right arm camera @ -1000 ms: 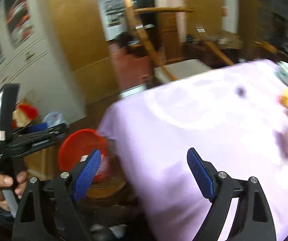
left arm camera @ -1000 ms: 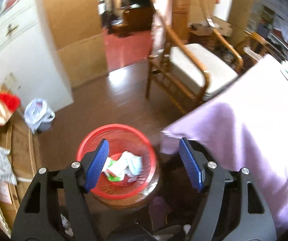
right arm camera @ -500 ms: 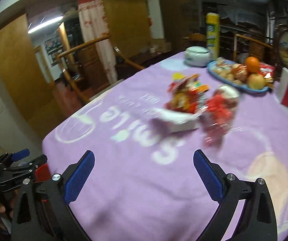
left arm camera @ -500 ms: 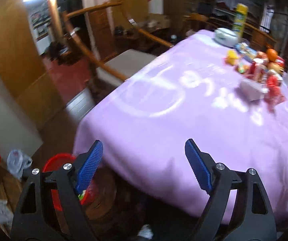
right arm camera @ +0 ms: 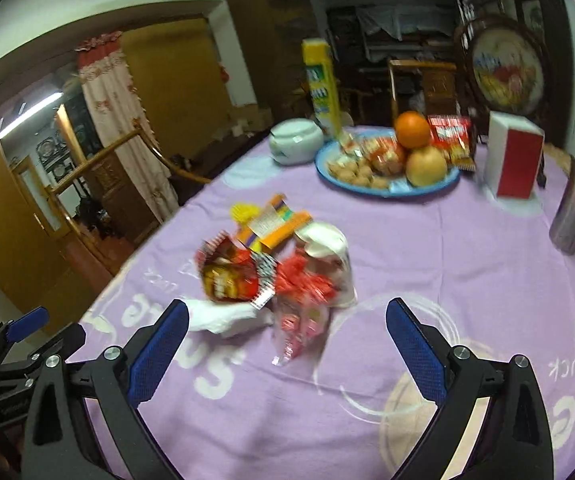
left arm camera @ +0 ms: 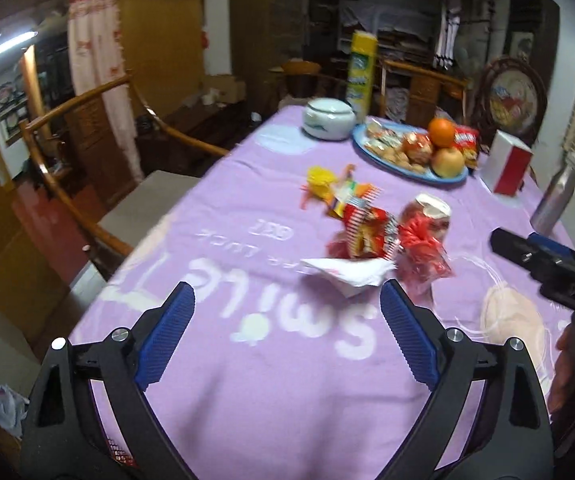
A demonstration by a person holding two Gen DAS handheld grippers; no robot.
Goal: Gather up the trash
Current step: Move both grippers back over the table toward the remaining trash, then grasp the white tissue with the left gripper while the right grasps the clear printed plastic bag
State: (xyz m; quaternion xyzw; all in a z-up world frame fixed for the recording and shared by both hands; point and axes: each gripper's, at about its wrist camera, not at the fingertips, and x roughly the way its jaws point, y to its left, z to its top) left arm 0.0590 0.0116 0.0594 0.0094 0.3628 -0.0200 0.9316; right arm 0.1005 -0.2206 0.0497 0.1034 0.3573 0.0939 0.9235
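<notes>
Crumpled white paper scrap point(left arm camera: 347, 274) and red snack wrappers point(right arm camera: 229, 274) now ahead on purple-clothed desk point(left arm camera: 279, 360), red bin gone from view; left hand-held gripper point(left arm camera: 285, 338) and right hand-held gripper point(right arm camera: 287, 350) both released, empty.

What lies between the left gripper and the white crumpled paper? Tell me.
Only bare purple tablecloth with white lettering lies between the open left gripper and the white crumpled paper, as the left wrist view shows.
</notes>
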